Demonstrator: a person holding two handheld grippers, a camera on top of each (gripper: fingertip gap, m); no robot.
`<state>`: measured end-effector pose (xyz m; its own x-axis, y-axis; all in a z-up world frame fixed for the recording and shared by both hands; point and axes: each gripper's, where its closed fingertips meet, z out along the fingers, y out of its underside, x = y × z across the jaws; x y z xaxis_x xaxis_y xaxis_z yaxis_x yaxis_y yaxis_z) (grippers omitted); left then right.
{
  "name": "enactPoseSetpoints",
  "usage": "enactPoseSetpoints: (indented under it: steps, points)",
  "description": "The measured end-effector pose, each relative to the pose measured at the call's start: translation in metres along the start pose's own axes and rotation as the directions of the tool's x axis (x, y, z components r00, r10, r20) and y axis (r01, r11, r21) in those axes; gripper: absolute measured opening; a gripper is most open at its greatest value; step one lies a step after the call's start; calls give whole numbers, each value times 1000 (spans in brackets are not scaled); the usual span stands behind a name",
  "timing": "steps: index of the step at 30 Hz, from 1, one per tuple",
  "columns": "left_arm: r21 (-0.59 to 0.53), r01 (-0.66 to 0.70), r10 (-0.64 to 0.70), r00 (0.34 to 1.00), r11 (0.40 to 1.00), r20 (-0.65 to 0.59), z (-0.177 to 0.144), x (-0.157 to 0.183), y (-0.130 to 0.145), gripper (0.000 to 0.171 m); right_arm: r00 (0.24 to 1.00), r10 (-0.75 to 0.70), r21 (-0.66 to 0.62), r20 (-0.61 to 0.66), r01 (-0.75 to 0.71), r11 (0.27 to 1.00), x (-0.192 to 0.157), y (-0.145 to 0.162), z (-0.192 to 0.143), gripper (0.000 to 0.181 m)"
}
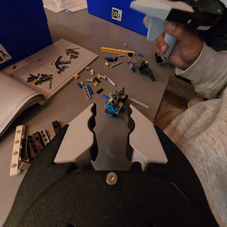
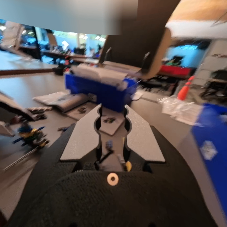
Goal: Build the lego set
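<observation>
Left gripper (image 1: 111,105): nearest my left camera; I had its fingers spread wide, grasping nothing, above the grey table (image 1: 73,30).
Gear assembly (image 1: 115,103): stood on the table just beyond my left fingertips, between them, blue gear (image 1: 112,108) facing me; apart from both fingers.
Loose parts: pins and axles lay scattered past the assembly; a long yellow beam (image 1: 117,51) lay farther off.
Beam pile: a white beam (image 1: 16,151) and dark beams lay left of my gripper.
Instruction booklet (image 1: 49,68): lay open at left.
Right gripper (image 2: 113,106): fingers parted, empty, raised over the table; that view was blurred.
Blue bin (image 2: 102,88): stood ahead of it.
</observation>
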<state>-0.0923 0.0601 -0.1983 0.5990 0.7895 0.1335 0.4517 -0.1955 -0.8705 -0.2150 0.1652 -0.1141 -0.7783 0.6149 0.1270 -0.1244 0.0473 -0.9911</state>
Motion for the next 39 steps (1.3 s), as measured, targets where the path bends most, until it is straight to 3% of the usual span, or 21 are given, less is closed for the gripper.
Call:
enactPoseSetpoints:
  steps: [3, 6, 10, 17, 20, 22, 24, 32, 39]
  points:
    - [-4, 6, -6, 1000, 1000, -4, 1, 0, 0, 49, 996, 19, 51, -84, -15, 999, 31, -14, -17, 33]
    - [-9, 1, -1, 1000, 1000, 2, 1, 0, 1, 50, 992, 35, -2, -118, -35, 999, 47, 0, -22, 35]
    - [-12, -20, 20, 1000, 1000, 18, 1, 0, 1, 50, 992, 105, -24, -62, -107, 994, 40, 13, -16, 34]
    - [-6, -34, 34, 999, 999, 33, 1, 0, 1, 50, 997, 63, -77, -42, -67, 995, 29, 22, -9, 34]
    - [3, -24, 24, 999, 1000, 32, 0, -1, 0, 50, 990, 93, -226, -102, -114, 968, 37, 40, -10, 41]
    - [3, -9, 9, 1000, 1000, 29, 0, -3, 0, 50, 990, 122, -377, -71, -140, 916, 30, 51, -13, 47]
    - [0, 4, -4, 1000, 1000, 22, 0, -3, 0, 51, 993, 107, -442, -52, -119, 889, 25, 53, -18, 46]
    - [-18, -11, 12, 999, 1000, 34, 2, -3, 2, 52, 975, 223, -478, 1, -196, 856, 17, 77, -19, 37]
    - [-18, -10, 10, 1000, 1000, 29, 2, -2, 2, 52, 978, 208, -449, -11, -191, 873, 22, 77, -17, 29]
